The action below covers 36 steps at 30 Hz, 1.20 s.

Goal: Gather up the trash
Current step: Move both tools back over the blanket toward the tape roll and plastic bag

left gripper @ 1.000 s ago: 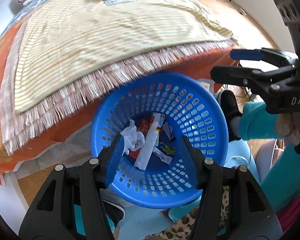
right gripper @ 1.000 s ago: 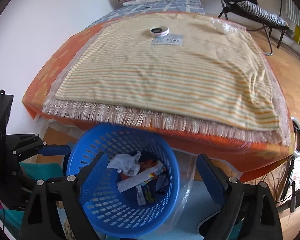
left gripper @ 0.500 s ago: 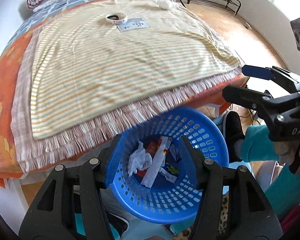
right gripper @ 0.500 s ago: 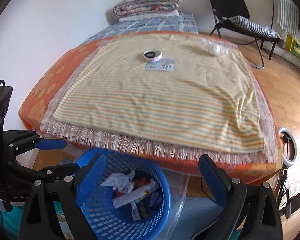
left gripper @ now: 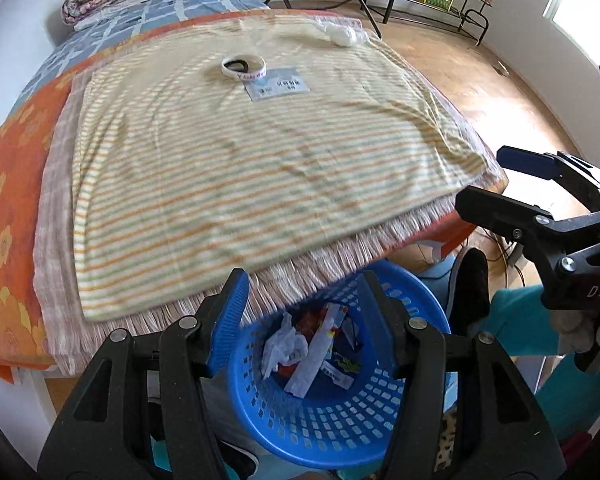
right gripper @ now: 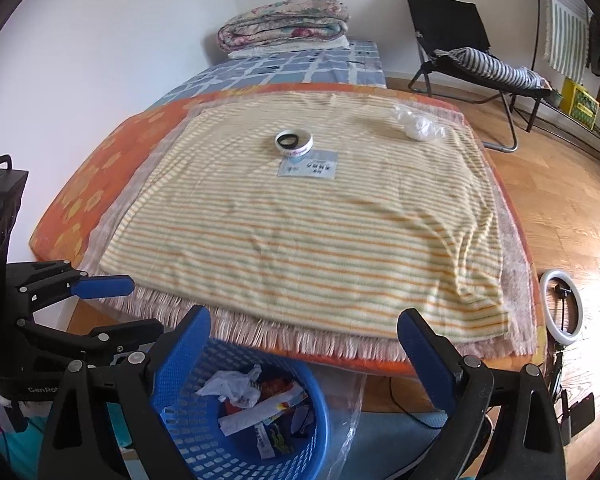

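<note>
some trash binned, three pieces left on the bed

the blue basket (left gripper: 340,412) sits on the floor just below the fringed edge of the striped blanket (left gripper: 260,168), and it already holds a crumpled white tissue (left gripper: 284,350), a long paper strip (left gripper: 320,354) and a few coloured wrappers (right gripper: 274,436). that part of the job looks done.

still lying on the blanket, well away from the basket: a roll of tape (right gripper: 294,143), a flat printed label (right gripper: 308,168) touching or just beside it, and a crumpled clear plastic wrap (right gripper: 418,123) near the far right edge. whether the tape counts as trash is a guess.

the left gripper (left gripper: 300,312) hangs over the basket with its jaws apart and nothing between them. the right gripper (right gripper: 304,344) is likewise spread wide and empty, pointing across the bed. by my reading the collecting is perhaps halfway, with the far items next.
</note>
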Each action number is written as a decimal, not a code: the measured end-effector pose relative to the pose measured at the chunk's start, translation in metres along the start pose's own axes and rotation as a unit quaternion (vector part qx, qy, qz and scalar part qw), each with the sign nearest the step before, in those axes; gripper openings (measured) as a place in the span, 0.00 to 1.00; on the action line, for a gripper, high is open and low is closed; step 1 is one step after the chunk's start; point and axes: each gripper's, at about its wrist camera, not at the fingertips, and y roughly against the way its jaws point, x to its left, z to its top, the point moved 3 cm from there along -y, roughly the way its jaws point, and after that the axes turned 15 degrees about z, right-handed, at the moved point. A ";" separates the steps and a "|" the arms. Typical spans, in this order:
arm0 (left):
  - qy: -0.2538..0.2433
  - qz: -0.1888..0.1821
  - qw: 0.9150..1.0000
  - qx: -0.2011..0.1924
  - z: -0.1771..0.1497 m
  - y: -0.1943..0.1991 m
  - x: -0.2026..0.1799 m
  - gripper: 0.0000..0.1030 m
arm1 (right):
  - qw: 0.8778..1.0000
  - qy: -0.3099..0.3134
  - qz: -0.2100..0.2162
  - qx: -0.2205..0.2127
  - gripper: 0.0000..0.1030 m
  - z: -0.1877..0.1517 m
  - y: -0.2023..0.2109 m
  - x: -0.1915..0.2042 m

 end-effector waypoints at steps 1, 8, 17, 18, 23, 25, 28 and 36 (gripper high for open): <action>0.001 0.002 1.000 -0.003 0.003 0.001 0.001 0.56 | 1.000 -0.001 -0.002 -0.001 0.93 0.002 0.001 -0.001; 0.009 0.021 0.999 -0.039 0.027 0.016 0.002 0.56 | 1.000 -0.009 -0.023 -0.010 0.93 0.021 0.006 -0.011; 0.015 0.041 0.995 -0.088 0.058 0.046 -0.006 0.56 | 0.998 -0.019 -0.033 -0.049 0.97 0.056 0.028 -0.025; 0.019 0.040 0.995 -0.090 0.061 0.047 -0.005 0.56 | 0.998 -0.018 -0.034 -0.054 0.97 0.062 0.031 -0.027; 0.034 0.038 0.995 -0.091 0.072 0.044 0.002 0.56 | 0.995 0.000 -0.052 -0.081 0.97 0.090 0.039 -0.035; 0.037 0.037 0.995 -0.088 0.077 0.039 0.004 0.56 | 0.995 0.007 -0.058 -0.084 0.99 0.100 0.036 -0.039; 0.041 0.034 0.995 -0.085 0.091 0.029 0.010 0.56 | 0.994 0.020 -0.053 -0.096 0.99 0.115 0.029 -0.049; 0.112 0.005 0.993 -0.049 0.137 -0.017 0.055 0.56 | 0.995 0.010 -0.046 -0.092 0.99 0.172 -0.003 -0.090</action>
